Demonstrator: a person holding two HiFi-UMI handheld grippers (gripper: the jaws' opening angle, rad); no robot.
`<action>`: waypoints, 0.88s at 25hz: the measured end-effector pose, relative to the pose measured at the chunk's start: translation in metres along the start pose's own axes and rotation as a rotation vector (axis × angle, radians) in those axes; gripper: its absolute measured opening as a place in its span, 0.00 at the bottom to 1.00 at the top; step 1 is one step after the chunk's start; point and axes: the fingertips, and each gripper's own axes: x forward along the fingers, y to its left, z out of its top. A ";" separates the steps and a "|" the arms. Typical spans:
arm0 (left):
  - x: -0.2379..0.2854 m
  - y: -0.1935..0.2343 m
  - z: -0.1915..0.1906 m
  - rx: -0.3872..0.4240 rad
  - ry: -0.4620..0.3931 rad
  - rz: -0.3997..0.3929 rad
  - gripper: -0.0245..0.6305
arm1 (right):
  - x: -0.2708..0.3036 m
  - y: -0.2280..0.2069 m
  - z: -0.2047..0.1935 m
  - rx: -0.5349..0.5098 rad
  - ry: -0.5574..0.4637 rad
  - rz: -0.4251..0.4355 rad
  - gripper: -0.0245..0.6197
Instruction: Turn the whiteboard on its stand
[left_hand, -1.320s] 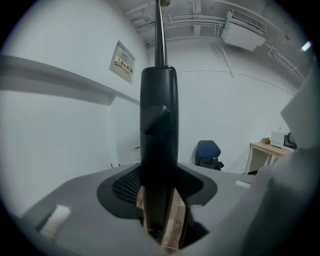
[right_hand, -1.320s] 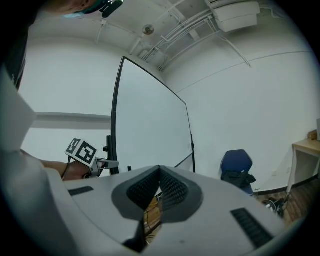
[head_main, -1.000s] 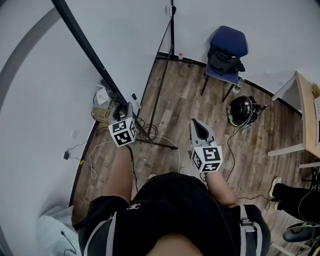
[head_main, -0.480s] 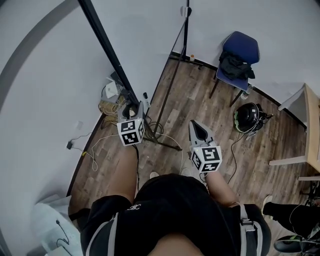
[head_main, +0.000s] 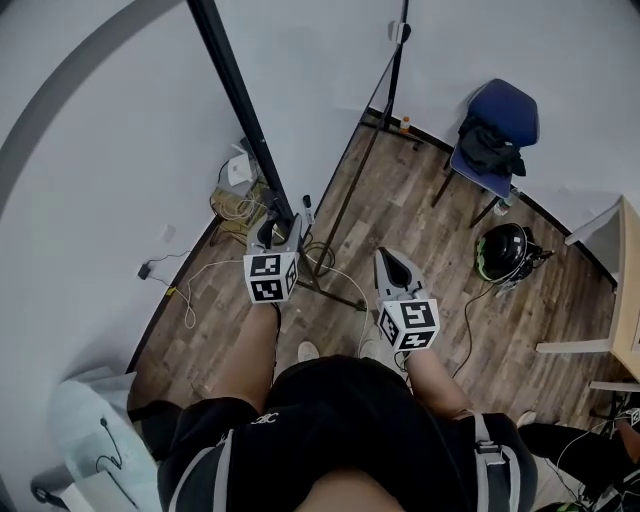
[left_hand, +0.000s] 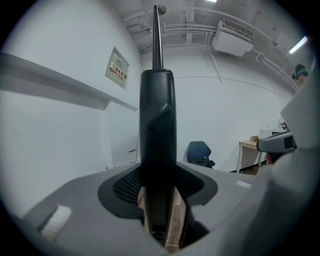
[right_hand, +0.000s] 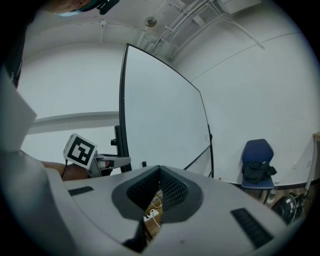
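Note:
The whiteboard (head_main: 110, 130) is seen from above as a big white sheet with a black side post (head_main: 236, 95). In the right gripper view the whiteboard (right_hand: 162, 120) stands upright, edge toward me. My left gripper (head_main: 275, 233) is shut on that post low down. In the left gripper view the post (left_hand: 157, 135) rises straight up between the jaws of the left gripper (left_hand: 159, 220). My right gripper (head_main: 391, 263) hangs free to the right, shut and holding nothing. In its own view the right gripper (right_hand: 152, 200) points at the board's foot.
A blue chair (head_main: 500, 120) with dark clothes stands by the far wall, and a black helmet (head_main: 505, 250) lies on the wooden floor. Cables (head_main: 240, 205) lie near the board's foot. A thin stand pole (head_main: 385, 95) rises behind it. A table edge (head_main: 625, 265) is at the right.
My left gripper has moved right and forward with the post in its jaws, and the board's edge has shifted right in the head view. The right gripper has barely moved.

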 end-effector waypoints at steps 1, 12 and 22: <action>-0.003 0.000 -0.001 0.002 0.000 -0.004 0.34 | 0.001 0.003 -0.001 0.002 0.001 0.007 0.05; -0.020 0.002 -0.005 0.002 0.049 0.006 0.34 | 0.012 0.024 0.004 -0.012 0.003 0.074 0.05; -0.023 0.024 -0.007 0.002 0.056 0.026 0.34 | 0.019 0.022 0.005 -0.005 0.003 0.075 0.05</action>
